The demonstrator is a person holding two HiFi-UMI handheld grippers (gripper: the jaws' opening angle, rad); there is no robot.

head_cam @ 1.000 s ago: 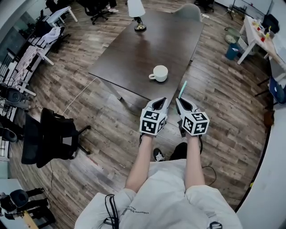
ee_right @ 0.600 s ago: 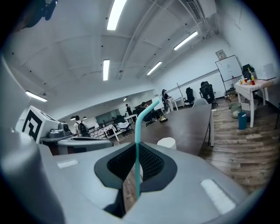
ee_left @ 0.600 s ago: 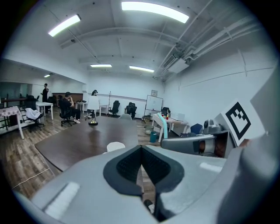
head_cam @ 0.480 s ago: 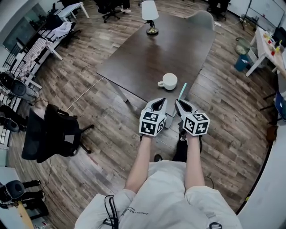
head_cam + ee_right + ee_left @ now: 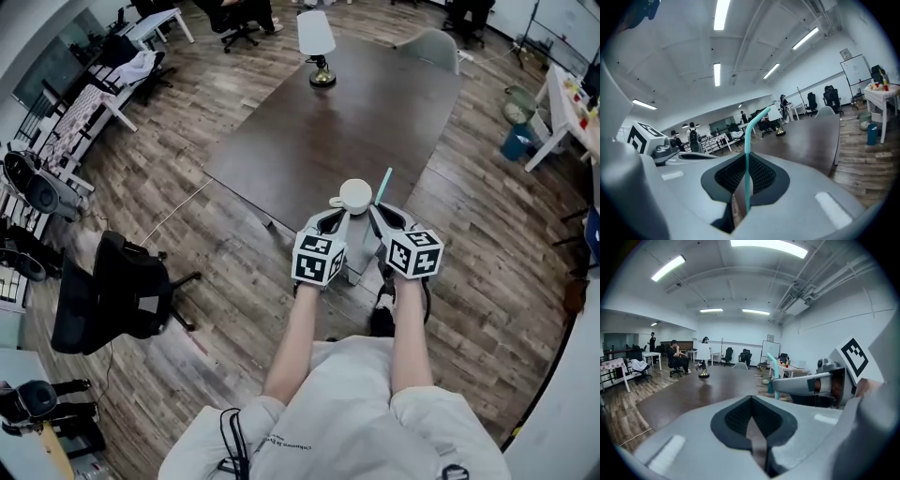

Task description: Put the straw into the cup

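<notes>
Only overhead, the cup (image 5: 355,194); up close, right gripper (image 5: 741,191) tight on the straw (image 5: 747,154), left gripper (image 5: 752,427) with jaws together.

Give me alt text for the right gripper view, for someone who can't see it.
The right gripper, jaws shut on a teal straw, holds it upright, its bent top leaning right. Beyond lies a long dark table in a bright open office, with the left gripper at the left edge.

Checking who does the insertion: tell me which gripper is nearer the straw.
Right. The right gripper is shut on the teal straw, which sticks up from its jaws. The left gripper, shut and empty, sits to the straw's left, apart from it.
</notes>
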